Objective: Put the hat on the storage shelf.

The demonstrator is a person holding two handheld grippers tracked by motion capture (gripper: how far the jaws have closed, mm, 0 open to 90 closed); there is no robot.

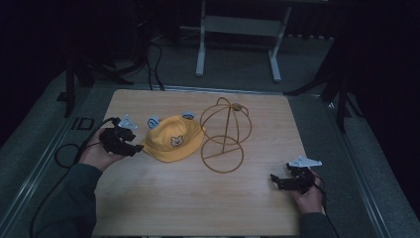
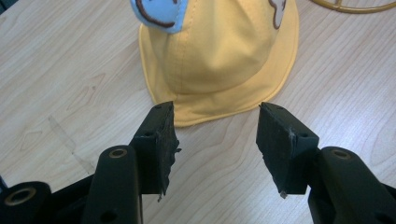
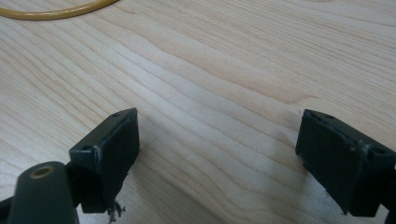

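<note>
1. High view: fixed above the person's side, looks forward and down over the whole wooden table (image 1: 198, 208); far off, floor beyond.
2. Left gripper view: rides the left gripper (image 2: 215, 140), looks along its jaws, close to the tabletop; yellow hat (image 2: 219, 56) just ahead of the jaw tips.
3. Right gripper view: rides the right gripper (image 3: 217, 144), very near bare wood; wire stand (image 3: 56, 11) ring far ahead, left.
4. Shared: hat (image 1: 174, 139) in high and left views; stand (image 1: 224, 134) in all three.
</note>
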